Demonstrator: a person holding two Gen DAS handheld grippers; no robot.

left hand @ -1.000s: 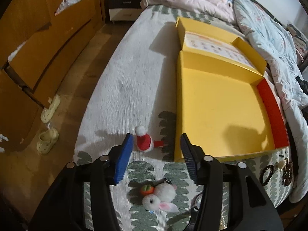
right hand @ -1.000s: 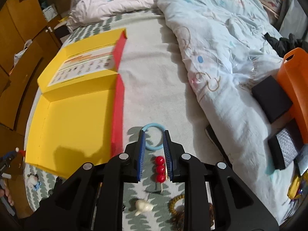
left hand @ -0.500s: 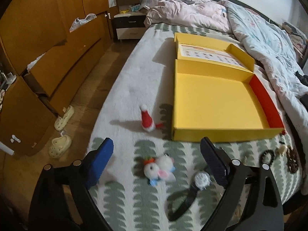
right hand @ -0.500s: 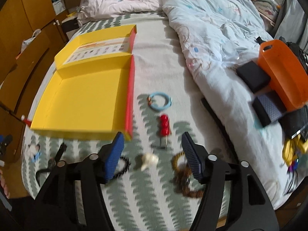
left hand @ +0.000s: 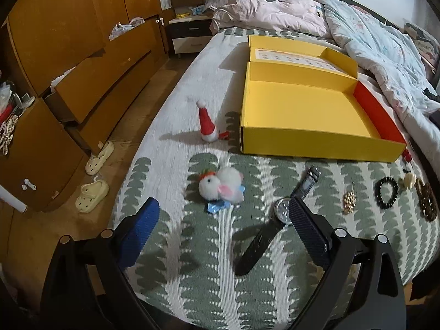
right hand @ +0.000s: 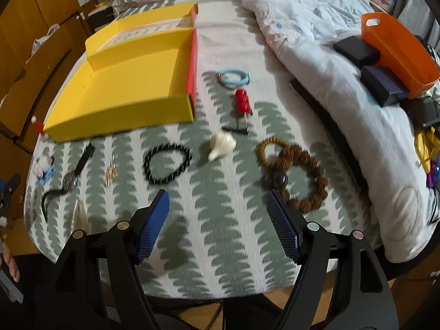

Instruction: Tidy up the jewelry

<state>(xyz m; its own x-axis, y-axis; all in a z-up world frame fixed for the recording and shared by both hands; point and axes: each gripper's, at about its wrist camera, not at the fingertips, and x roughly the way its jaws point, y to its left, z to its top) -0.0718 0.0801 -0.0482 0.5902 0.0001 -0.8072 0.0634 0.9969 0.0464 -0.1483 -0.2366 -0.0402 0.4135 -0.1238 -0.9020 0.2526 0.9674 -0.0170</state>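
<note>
one open yellow box (left hand: pixel 302 115) lies empty on the bed (left hand: pixel 209 269).

A bed (right hand: pixel 220 247) is carrying an open yellow box (right hand: pixel 132 82); below the box a black bead bracelet (right hand: pixel 167 163), a watch (left hand: pixel 277 214) and a plush rabbit (left hand: pixel 222 185) are lying.

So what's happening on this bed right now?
A person holds a hand-held gripper in each hand over jewelry spread on the bedspread. The left hand-held gripper and right hand-held gripper have just been opening; both are empty. The yellow box holds nothing yet. The watch, black bead bracelet, blue ring and brown bead bracelet lie outside it.
</note>
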